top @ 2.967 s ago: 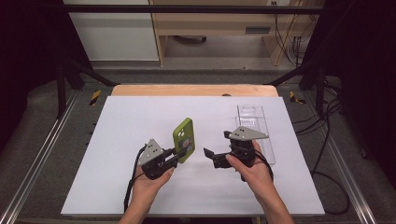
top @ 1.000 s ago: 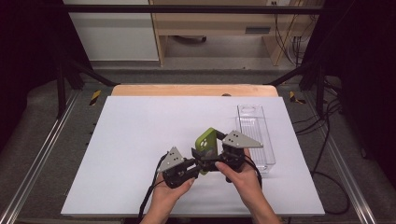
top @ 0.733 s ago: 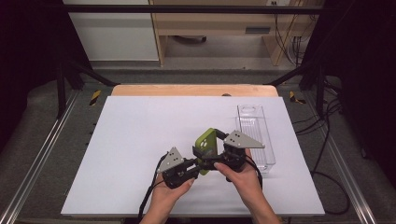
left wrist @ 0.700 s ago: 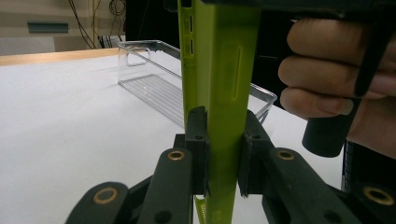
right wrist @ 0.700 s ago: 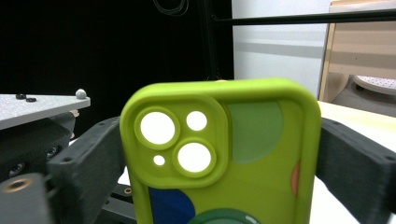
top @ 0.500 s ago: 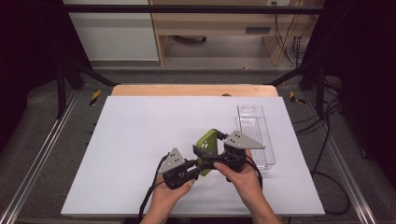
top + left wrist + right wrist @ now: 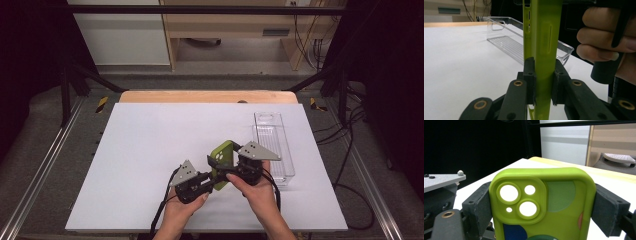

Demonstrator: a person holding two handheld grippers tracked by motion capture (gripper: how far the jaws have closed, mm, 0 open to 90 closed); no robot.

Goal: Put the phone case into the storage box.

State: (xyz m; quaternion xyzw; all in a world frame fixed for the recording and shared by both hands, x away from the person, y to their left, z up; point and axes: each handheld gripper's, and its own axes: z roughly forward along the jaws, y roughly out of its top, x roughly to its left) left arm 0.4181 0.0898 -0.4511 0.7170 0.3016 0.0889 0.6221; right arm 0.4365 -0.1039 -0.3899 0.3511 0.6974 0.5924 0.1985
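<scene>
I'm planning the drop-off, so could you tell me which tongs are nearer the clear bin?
Right. The right tongs sit just beside the clear bin, gripping the green phone case; the left tongs grip it farther away.

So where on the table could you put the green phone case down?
The whole left half of the white table is bare, and so is the far strip up to its wooden edge. It's crowded near the front right, where both claws hold the phone case beside the clear tray.

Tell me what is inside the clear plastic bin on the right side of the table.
The clear bin looks empty: its ribbed floor shows bare in the left gripper view. The green phone case and the right gripper hide part of its near end, so that part is unconfirmed.
</scene>
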